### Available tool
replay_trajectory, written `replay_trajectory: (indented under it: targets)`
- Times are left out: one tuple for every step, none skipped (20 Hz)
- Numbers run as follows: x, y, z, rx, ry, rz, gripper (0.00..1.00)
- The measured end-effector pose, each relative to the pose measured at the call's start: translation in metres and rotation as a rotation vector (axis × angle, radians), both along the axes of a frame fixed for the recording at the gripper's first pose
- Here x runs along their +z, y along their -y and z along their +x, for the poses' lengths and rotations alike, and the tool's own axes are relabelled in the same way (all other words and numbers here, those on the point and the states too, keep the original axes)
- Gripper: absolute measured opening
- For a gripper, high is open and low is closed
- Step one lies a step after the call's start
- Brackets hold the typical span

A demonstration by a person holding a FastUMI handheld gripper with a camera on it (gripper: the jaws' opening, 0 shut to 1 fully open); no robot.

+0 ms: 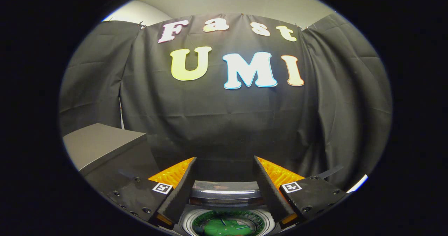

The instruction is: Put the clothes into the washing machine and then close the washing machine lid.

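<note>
A dark box [105,148] stands before the black cloth wall [224,124].

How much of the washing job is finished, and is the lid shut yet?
Done, it seems: something green, likely the clothes, lies inside the washing machine drum, below the fingers. In hand: nothing; the gripper is open and holds nothing, its fingers spread apart above the drum. Left: closing the lid, which looks still raised behind the opening, seen between the fingers.

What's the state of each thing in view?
gripper: open, nothing between the fingers
washer lid: raised, just ahead of the fingers
washer drum: uncovered, below the fingers
green cloth: lying inside the drum
grey box: closed, beside the washer
</note>
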State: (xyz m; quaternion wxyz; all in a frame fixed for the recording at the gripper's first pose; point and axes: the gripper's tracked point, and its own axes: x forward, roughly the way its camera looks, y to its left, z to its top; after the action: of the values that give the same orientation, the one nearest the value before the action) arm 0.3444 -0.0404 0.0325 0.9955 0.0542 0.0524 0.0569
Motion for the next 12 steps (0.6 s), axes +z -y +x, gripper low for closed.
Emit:
replay_trajectory:
  targets:
    - [-0.001,0.0,-0.002,0.0,0.002,-0.001,0.97]
    - [-0.002,0.0,-0.004,-0.001,0.005,-0.001,0.98]
    - [-0.003,0.0,-0.007,-0.001,0.009,0.0,0.98]
    - [-0.004,0.001,-0.009,-0.002,0.012,-0.002,0.98]
    - [-0.005,0.001,-0.012,-0.001,0.013,-0.003,0.98]
    - [-0.006,0.001,-0.012,-0.001,0.013,-0.003,0.98]
    - [-0.007,0.001,-0.014,-0.003,0.012,-0.003,0.98]
    - [-0.009,0.001,-0.015,-0.003,0.011,-0.002,0.98]
    - [-0.011,0.001,-0.019,-0.003,0.012,-0.003,0.98]
    - [-0.013,0.001,-0.022,-0.003,0.013,-0.004,0.98]
    - [-0.014,0.001,-0.025,-0.002,0.013,-0.005,0.98]
    - [-0.017,0.001,-0.028,-0.001,0.012,-0.008,0.98]
